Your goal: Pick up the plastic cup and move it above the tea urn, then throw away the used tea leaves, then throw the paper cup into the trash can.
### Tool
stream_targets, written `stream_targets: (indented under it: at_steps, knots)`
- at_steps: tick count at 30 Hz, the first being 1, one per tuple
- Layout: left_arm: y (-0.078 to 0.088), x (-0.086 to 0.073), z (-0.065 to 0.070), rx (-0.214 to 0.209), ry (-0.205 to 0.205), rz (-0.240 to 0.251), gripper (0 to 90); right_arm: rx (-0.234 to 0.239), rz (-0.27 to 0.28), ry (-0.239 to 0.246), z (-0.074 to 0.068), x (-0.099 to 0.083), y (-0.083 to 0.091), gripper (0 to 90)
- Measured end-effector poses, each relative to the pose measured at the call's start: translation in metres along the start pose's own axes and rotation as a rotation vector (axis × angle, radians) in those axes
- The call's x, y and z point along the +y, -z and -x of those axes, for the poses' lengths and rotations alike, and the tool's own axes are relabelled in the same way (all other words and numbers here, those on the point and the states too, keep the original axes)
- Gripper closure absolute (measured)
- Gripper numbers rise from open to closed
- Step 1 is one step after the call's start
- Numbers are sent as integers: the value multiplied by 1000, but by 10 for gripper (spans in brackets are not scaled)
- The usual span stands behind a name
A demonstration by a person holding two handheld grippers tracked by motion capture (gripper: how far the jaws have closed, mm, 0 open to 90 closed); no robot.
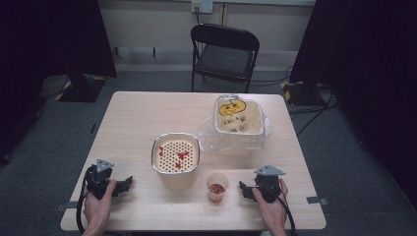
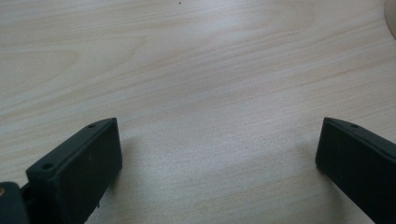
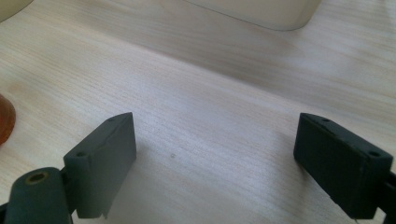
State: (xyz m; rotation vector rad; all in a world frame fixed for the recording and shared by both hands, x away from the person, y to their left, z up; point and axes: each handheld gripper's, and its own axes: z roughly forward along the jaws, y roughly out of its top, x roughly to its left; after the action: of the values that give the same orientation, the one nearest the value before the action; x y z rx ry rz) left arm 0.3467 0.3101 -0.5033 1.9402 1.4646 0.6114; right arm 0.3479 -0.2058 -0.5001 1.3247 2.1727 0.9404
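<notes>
High view: left tongs [image 1: 127,184] and right tongs [image 1: 244,189] rest wide apart on table [image 1: 133,118], both empty; small cup [image 1: 217,187] between them, perforated bowl [image 1: 175,153] behind, lined bin [image 1: 238,117] farther back.

Wooden table [image 1: 133,123], strainer bowl [image 1: 175,156], lined bin [image 1: 238,118], cup [image 1: 217,187]

The bench [image 1: 147,113] is smooth light wood. The tool [image 2: 219,158] is dull black plastic. The cup [image 1: 217,187] is see-through plastic.
</notes>
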Motion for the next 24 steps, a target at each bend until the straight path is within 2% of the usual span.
stream_targets:
  at_steps: [2,5,6,12,13,14,17,22,24]
  knots:
    - [0,0,-1,12,14,-1,0,0,1,2,0,0,0,123]
    - [0,0,-1,12,14,-2,0,-6,-1,-4,-1,0,0,123]
    - [0,0,-1,12,14,-2,0,-15,3,-26,-2,-1,1,128]
    - [0,0,-1,12,14,-1,0,17,-6,-21,-4,0,4,152]
    - [0,0,-1,12,14,-2,0,34,6,-26,-5,0,4,151]
    - [0,0,-1,12,14,-2,0,35,1,-11,-5,1,5,160]
    - [0,0,-1,12,14,-2,0,40,10,-6,-7,1,9,162]
    - [0,0,-1,12,14,-2,0,100,11,22,-16,0,16,158]
    - [0,0,-1,12,14,-2,0,138,8,14,-20,0,20,158]
